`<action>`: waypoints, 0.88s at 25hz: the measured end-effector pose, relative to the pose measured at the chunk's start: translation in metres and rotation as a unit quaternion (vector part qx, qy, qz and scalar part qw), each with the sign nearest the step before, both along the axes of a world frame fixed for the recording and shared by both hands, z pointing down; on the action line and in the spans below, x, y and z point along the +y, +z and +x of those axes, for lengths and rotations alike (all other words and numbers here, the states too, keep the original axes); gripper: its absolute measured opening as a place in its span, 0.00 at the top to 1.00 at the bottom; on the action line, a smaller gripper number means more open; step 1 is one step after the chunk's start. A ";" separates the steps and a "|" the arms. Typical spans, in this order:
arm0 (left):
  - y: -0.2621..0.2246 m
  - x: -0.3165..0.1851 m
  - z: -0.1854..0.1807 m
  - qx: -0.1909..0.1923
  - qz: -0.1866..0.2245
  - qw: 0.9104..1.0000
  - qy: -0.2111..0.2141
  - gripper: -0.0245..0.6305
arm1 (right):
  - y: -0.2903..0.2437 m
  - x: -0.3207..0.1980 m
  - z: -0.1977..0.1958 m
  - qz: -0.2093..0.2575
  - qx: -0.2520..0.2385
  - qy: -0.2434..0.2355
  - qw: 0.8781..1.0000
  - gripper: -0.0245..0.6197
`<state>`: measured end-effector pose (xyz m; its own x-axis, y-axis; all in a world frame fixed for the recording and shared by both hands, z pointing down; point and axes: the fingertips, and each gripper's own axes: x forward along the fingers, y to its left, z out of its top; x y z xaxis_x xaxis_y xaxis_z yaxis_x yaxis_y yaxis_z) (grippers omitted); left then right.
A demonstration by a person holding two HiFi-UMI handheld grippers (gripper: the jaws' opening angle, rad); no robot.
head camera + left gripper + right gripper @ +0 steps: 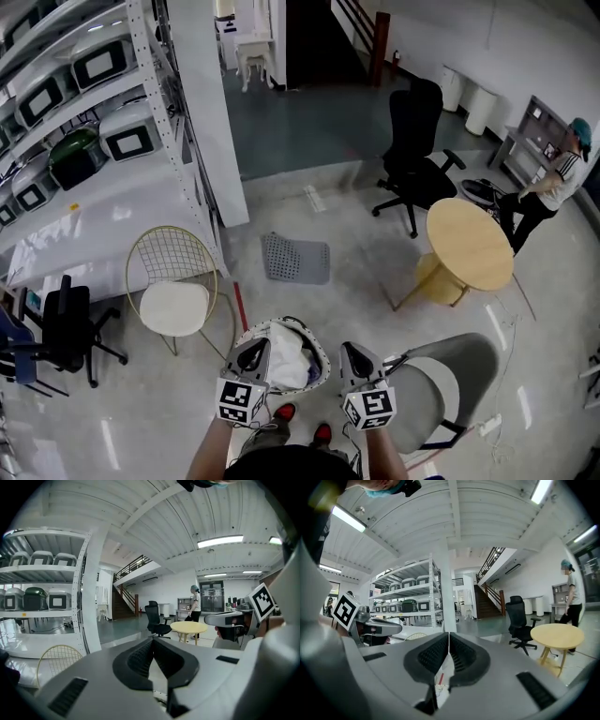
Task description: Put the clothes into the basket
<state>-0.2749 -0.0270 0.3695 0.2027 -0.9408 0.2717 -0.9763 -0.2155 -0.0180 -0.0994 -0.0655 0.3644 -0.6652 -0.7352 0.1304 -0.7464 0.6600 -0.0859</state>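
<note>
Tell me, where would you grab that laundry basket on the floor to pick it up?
Probably by its rim, coming from straight above. The basket stands upright with its mouth facing up, and the rim is a thin raised edge that two jaws could pinch. The right-hand stretch in the head view looks best: it is bare, while white clothes heap in the middle.

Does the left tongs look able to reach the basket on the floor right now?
Probably yes. The basket appears to sit just below the left tongs, with nothing between them. The tongs are shut and roughly level, so they'd need to tip down and open.
</note>
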 end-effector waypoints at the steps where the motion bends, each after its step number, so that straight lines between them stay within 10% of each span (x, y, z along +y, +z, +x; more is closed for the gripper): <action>1: 0.001 0.001 0.001 0.002 -0.002 1.000 -0.001 0.95 | 0.001 0.001 0.003 -0.002 0.000 0.001 1.000 0.91; 22: 0.006 -0.002 0.011 0.010 -0.012 1.000 -0.002 0.95 | 0.012 0.005 0.005 -0.018 0.015 -0.010 1.000 0.91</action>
<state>-0.2640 -0.0291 0.3758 0.2052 -0.9345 0.2907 -0.9772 -0.2122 0.0077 -0.0940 -0.0610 0.3769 -0.6757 -0.7158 0.1761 -0.7351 0.6722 -0.0882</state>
